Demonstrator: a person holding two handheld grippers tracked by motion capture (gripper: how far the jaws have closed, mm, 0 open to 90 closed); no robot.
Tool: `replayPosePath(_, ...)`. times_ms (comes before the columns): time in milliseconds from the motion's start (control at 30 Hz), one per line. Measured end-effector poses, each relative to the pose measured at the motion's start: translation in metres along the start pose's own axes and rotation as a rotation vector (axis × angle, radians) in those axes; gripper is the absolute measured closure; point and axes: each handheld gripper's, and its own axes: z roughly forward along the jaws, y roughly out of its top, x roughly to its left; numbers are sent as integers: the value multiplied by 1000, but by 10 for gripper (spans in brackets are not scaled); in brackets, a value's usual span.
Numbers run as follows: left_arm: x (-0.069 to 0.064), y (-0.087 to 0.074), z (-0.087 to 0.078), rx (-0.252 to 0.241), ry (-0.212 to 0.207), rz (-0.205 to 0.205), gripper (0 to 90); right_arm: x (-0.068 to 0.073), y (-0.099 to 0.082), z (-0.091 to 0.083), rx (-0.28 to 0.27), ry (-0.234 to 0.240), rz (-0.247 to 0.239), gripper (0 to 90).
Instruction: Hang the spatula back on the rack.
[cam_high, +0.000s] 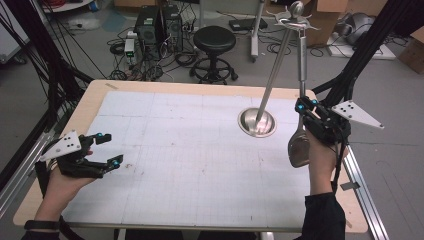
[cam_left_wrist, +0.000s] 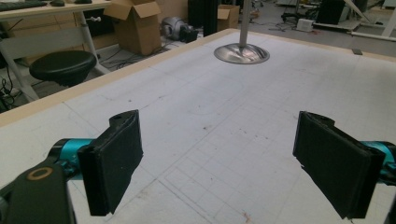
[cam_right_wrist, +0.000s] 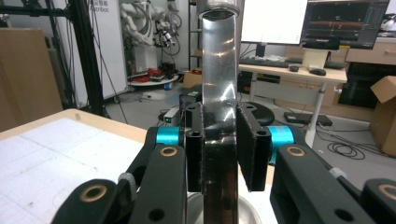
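Note:
A metal stand rises from a round base (cam_high: 257, 123) on the white gridded mat, with a slanted pole (cam_high: 274, 70) and spiky hooks at its top (cam_high: 295, 19). A long steel spoon stands nearly upright beside it, bowl (cam_high: 299, 148) down and handle (cam_high: 302, 55) reaching to the hooks; whether it hangs on one I cannot tell. My right gripper (cam_high: 305, 108) is shut on the handle just above the bowl. In the right gripper view the pads (cam_right_wrist: 250, 149) press the flat handle (cam_right_wrist: 217, 70) from both sides. My left gripper (cam_high: 108, 149) rests open near the table's left edge, its jaws (cam_left_wrist: 219, 154) wide apart with nothing between them. The stand's base (cam_left_wrist: 241, 53) lies far ahead of it.
The wooden table (cam_high: 95, 97) carries the white mat (cam_high: 180, 150). Black frame struts (cam_high: 360, 55) stand close to the right hand, others at the left (cam_high: 35, 60). A black stool (cam_high: 215, 42), computer towers (cam_high: 157, 25) and cables lie on the floor beyond the far edge.

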Motion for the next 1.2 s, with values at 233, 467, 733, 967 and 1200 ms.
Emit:
replayPosePath(233, 0, -1, 0, 3, -1, -1, 161, -1, -3, 9, -7, -8, 17, 754)
replayPosePath(467, 0, -2, 0, 5, -1, -2, 161, -1, -7, 18, -27, -15, 22, 754)
replayPosePath(733, 0, -2, 0, 6, -4, -3, 161, 1, -15, 23, -48, -36, 35, 754)
replayPosePath(967, 0, -3, -1, 7, -2, -5, 161, 2, -19, 26, -54, -37, 35, 753)
replayPosePath(1200, 0, -4, 0, 13, -4, -5, 161, 1, -23, 28, -59, -41, 41, 753)
